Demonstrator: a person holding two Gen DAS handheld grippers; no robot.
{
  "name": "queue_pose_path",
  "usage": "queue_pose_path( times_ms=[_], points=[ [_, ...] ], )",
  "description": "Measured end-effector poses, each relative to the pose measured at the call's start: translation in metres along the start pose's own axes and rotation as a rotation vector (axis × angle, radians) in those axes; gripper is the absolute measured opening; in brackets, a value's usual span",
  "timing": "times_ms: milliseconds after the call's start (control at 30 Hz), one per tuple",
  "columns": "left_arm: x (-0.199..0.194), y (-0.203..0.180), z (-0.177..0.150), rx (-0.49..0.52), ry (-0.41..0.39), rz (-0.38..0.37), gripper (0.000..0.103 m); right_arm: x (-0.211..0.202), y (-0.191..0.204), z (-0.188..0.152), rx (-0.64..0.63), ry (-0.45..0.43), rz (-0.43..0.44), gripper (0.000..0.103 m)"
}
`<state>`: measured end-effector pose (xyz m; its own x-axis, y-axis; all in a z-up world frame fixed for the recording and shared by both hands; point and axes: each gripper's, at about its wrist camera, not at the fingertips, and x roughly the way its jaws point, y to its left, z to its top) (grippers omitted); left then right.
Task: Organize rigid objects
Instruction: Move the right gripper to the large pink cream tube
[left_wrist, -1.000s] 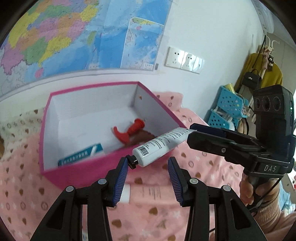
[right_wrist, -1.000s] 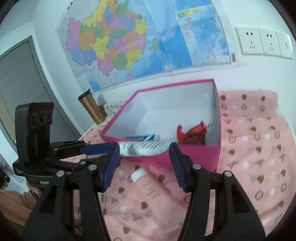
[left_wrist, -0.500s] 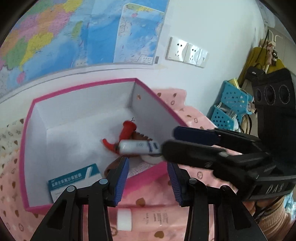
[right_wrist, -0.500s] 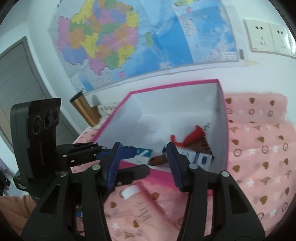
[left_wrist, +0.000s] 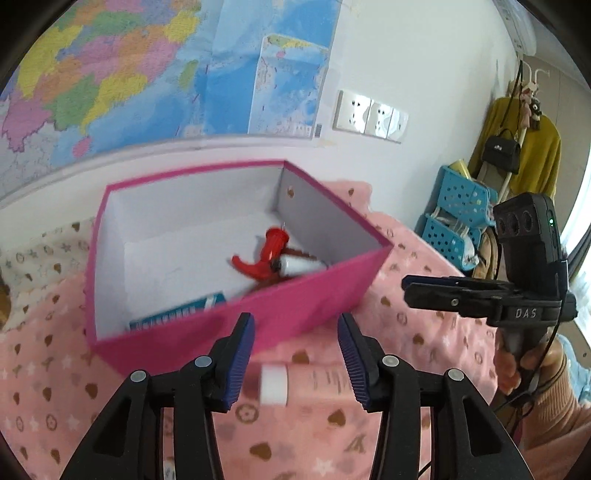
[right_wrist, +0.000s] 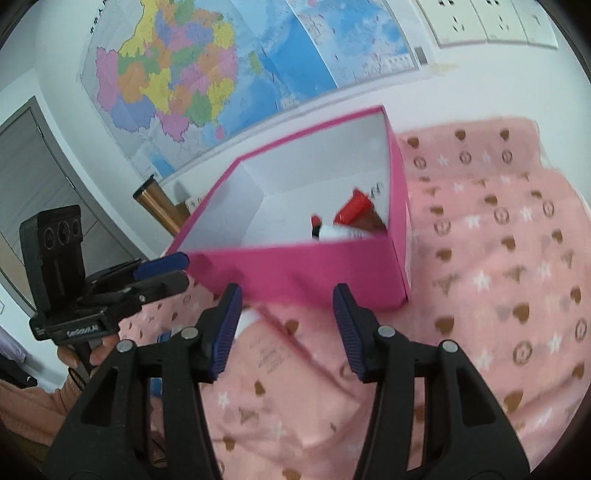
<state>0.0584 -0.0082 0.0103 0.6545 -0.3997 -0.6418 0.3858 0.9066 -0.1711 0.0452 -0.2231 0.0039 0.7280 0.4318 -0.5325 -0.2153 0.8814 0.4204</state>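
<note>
Left gripper (left_wrist: 295, 354) and right gripper (right_wrist: 286, 326) hovering wide, empty; white tube (left_wrist: 301, 264), red sprayer (left_wrist: 267, 253), blue carton (left_wrist: 177, 314) lying inside pink box (left_wrist: 314, 295); pink tube (left_wrist: 314, 382) waiting on bedspread (right_wrist: 498, 295) beside box's near wall.

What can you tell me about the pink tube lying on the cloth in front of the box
The pink tube lies flat on the pink patterned cloth, just outside the near wall of the pink box. It looks like soft plastic with faint printing and a white cap at its left end. It sits low between the left gripper fingers; contact is unclear.
</note>
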Motion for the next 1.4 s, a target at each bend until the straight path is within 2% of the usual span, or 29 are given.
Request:
queue_pose_path(
  times_ms=[267,433,1033,1233,1400],
  points=[
    [0.024,0.011,-0.032,-0.035,0.117,0.030,0.050,0.003,-0.008,-0.041,0.055,0.081,-0.012,0.055],
    [0.034,0.015,-0.041,-0.053,0.162,0.011,0.050,0.006,-0.014,-0.058,0.096,0.128,-0.015,0.056],
    [0.056,0.005,-0.040,-0.033,0.221,0.011,0.050,0.007,-0.018,-0.086,0.143,0.180,-0.051,0.057],
    [0.051,0.000,-0.042,-0.032,0.224,-0.017,0.050,0.010,-0.019,-0.089,0.148,0.181,-0.056,0.057],
    [0.047,-0.012,-0.046,0.008,0.216,0.001,0.050,0.012,-0.017,-0.088,0.139,0.181,-0.061,0.057]
  ],
)
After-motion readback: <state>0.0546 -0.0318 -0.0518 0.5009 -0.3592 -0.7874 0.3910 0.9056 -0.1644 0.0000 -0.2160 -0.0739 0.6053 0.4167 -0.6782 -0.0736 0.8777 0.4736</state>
